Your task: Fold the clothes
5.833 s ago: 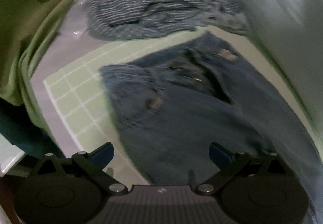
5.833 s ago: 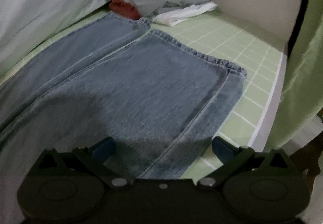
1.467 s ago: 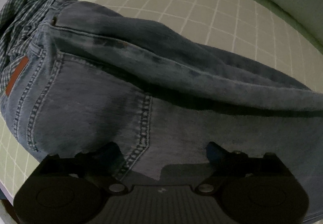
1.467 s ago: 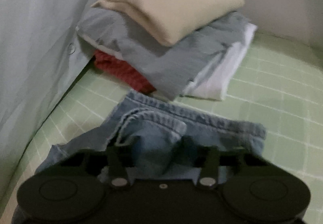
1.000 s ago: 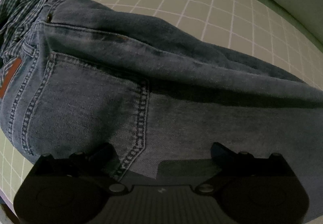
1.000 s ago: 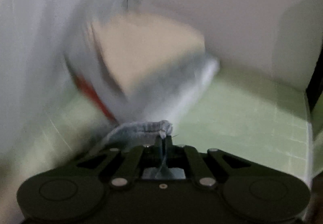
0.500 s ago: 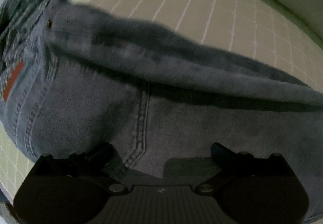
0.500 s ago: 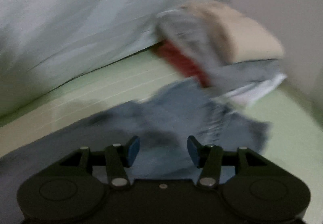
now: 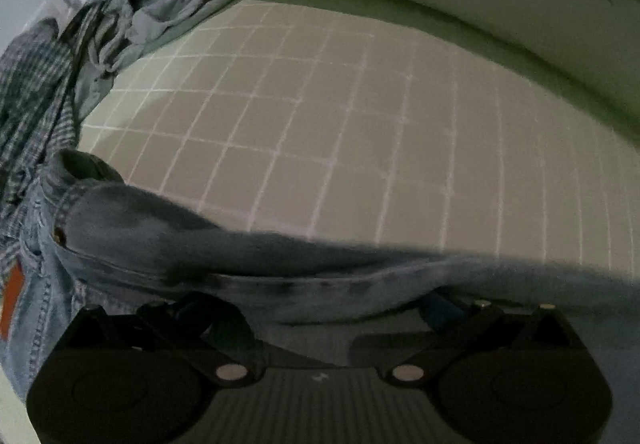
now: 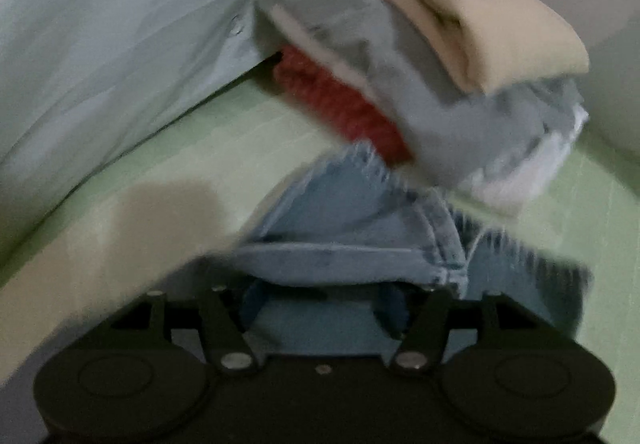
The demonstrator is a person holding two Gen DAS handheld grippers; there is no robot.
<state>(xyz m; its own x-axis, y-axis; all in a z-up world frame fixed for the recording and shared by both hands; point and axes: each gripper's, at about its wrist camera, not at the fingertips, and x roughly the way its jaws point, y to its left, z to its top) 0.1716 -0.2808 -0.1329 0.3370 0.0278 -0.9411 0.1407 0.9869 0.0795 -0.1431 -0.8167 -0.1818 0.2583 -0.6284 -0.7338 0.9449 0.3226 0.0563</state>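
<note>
jeans [image 9: 248, 264] on mat [image 9: 360, 132], folded pile [image 10: 432, 76] behind hems

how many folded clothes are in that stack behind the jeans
4 show: beige one on top, grey beneath it, red at lower left, white at lower right. More may be hidden.

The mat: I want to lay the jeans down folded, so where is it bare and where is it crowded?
Bare grid mat lies beyond the jeans, between the rumpled shirts and the wall. A second bare strip runs between the hanging sheet and the jeans' hem. The folded stack crowds the far corner, almost over the hem.
</note>
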